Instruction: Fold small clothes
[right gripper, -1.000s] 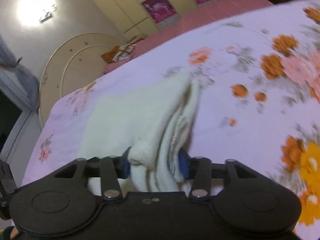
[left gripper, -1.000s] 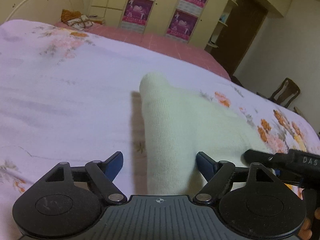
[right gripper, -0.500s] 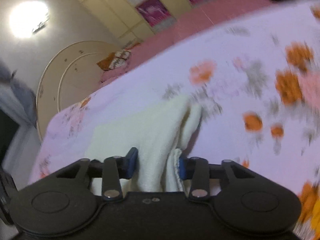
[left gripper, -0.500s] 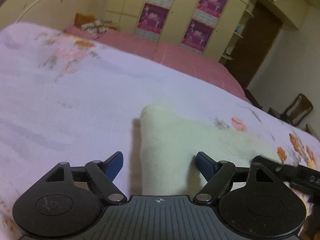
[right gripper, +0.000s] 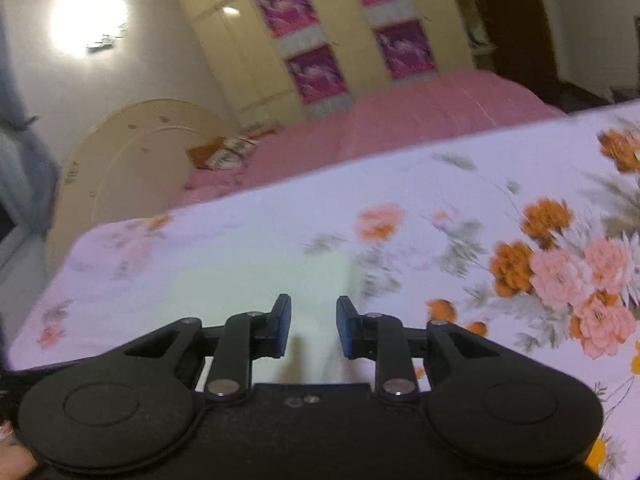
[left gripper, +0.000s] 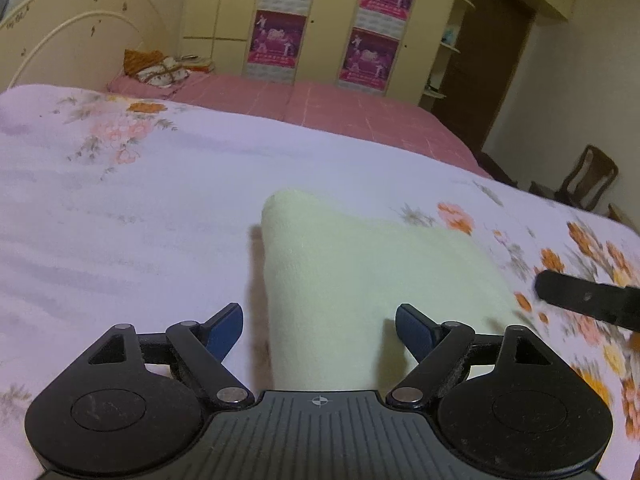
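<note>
A folded cream-white knit garment lies flat on the floral bedsheet. My left gripper is open, its blue pads wide apart on either side of the garment's near end, holding nothing. In the right wrist view the same garment lies flat under my right gripper, whose jaws stand partly open just above it with nothing between them. The right gripper's black body shows at the right edge of the left wrist view.
A pink bedspread covers the far part of the bed, with a pillow by the cream headboard. Cream wardrobes with posters line the back wall. A wooden chair stands at the right.
My right gripper has opened and let go of the garment's edge, which now lies flat. It has drawn back and up. My left gripper stayed open over the garment.
</note>
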Tool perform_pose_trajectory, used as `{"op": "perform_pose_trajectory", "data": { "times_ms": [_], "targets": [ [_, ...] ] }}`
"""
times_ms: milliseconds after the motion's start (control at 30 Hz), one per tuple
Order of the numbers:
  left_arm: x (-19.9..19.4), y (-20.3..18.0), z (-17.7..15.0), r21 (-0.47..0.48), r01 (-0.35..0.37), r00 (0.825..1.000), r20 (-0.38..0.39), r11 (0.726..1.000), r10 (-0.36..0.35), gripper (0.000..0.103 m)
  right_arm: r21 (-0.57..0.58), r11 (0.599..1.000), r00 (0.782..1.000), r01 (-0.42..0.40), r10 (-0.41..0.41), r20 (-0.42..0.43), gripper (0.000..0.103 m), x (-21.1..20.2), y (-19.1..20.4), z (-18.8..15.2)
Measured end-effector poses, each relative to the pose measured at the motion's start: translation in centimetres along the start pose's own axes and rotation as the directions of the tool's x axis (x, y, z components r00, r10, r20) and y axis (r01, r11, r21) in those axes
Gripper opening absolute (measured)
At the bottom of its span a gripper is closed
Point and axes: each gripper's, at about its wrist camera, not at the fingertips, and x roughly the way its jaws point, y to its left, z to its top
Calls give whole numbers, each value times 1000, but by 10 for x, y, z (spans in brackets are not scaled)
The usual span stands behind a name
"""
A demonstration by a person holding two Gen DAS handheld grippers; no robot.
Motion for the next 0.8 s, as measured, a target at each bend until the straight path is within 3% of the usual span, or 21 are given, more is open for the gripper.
{"op": "perform_pose_trajectory", "data": {
  "times_ms": [133, 267, 367, 667, 733, 800],
  "targets": [
    [-10, -8, -15, 36, -3, 1000, -21, 999, 3, 83, -82, 997, 998, -14, 10, -58, 26, -2, 22, -13],
    [-13, -10, -27, 29, 2, 999, -39, 1000, -1, 84, -124, 991, 990, 46, -62, -129, 20, 7, 19, -32],
    [-15, -13, -29, 36, -19, 998, -52, 999, 21, 90, -106, 991, 987, 81, -95, -130, 20, 7, 13, -32],
    [-28, -15, -44, 76, 3, 995, -96, 997, 4, 92, -138, 986, 988, 96, -111, -106, 23, -32, 37, -46],
    [-31, -15, -51, 71, 6, 994, -110, 997, 2, 102, -151, 984, 987, 96, -114, -114, 23, -40, 41, -55],
    [-34, -16, -60, 84, 3, 992, -124, 996, 8, 103, -162, 982, 984, 102, -123, -127, 23, -45, 44, -66]
  ]
}}
